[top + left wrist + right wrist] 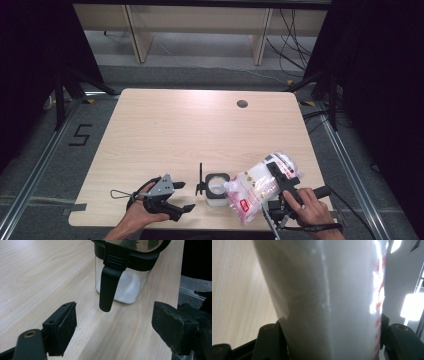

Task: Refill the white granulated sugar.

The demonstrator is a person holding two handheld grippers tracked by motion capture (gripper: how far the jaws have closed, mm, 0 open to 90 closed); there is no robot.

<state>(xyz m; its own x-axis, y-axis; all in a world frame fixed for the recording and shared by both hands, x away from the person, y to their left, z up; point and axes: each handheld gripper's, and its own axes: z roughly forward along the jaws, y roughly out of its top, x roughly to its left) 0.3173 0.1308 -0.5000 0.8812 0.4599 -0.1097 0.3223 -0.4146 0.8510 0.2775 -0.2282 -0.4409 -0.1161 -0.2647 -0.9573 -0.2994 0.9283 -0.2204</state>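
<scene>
The right gripper is clamped across the middle of the bag, jaws held fairly wide by its bulk, with the bag's mouth tipped down over the open jar just past its fingertips. The left gripper rests wide open and empty, the jar's hanging latch just ahead between its fingers. To pour well, I'd keep the mouth centred over the jar, tilt slowly, and have the left gripper steady the jar.
</scene>
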